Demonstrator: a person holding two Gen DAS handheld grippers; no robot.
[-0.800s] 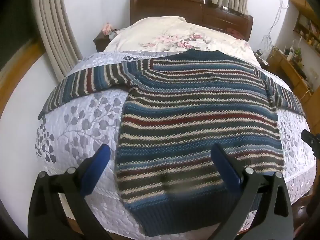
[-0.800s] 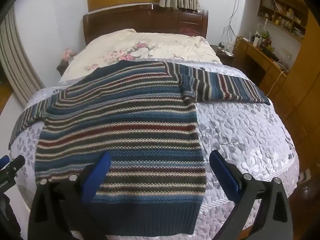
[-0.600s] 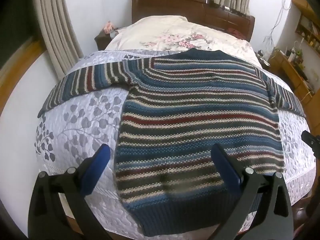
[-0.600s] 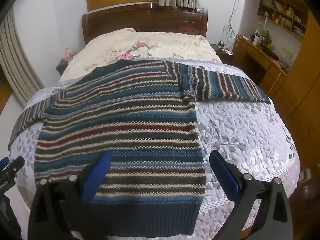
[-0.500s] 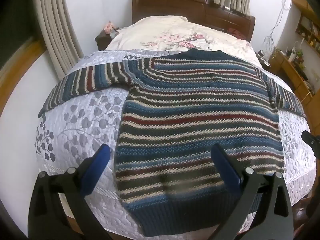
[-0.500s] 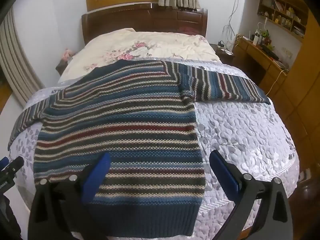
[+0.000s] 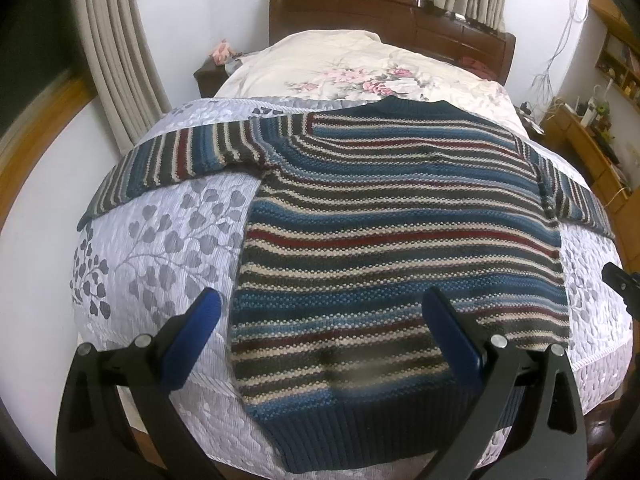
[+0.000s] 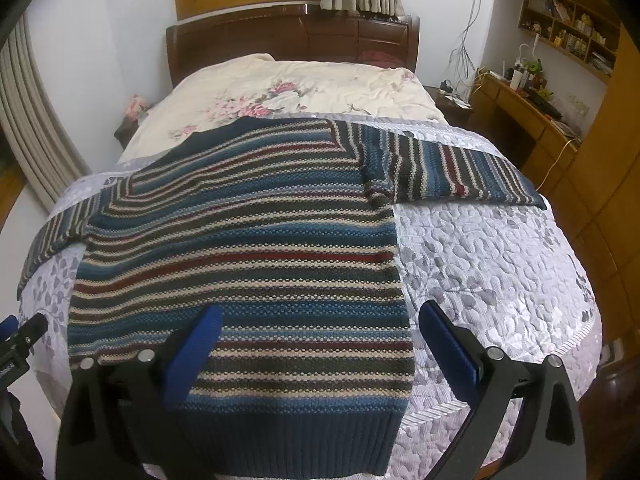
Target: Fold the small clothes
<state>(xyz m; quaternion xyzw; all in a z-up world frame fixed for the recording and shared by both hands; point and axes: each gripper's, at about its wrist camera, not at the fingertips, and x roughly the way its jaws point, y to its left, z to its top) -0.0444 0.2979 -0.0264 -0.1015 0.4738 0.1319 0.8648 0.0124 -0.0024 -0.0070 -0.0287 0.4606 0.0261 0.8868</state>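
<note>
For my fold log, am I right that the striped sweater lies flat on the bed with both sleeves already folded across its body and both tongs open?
Not quite: the sweater lies flat on the bed, but both sleeves are spread out sideways, not folded, as the left wrist view shows. The left tongs and right tongs are indeed open.

Sweater [image 7: 400, 240] hem is blurring near the lens; shelf items [image 8: 568, 36] are showing too small to identify.
</note>
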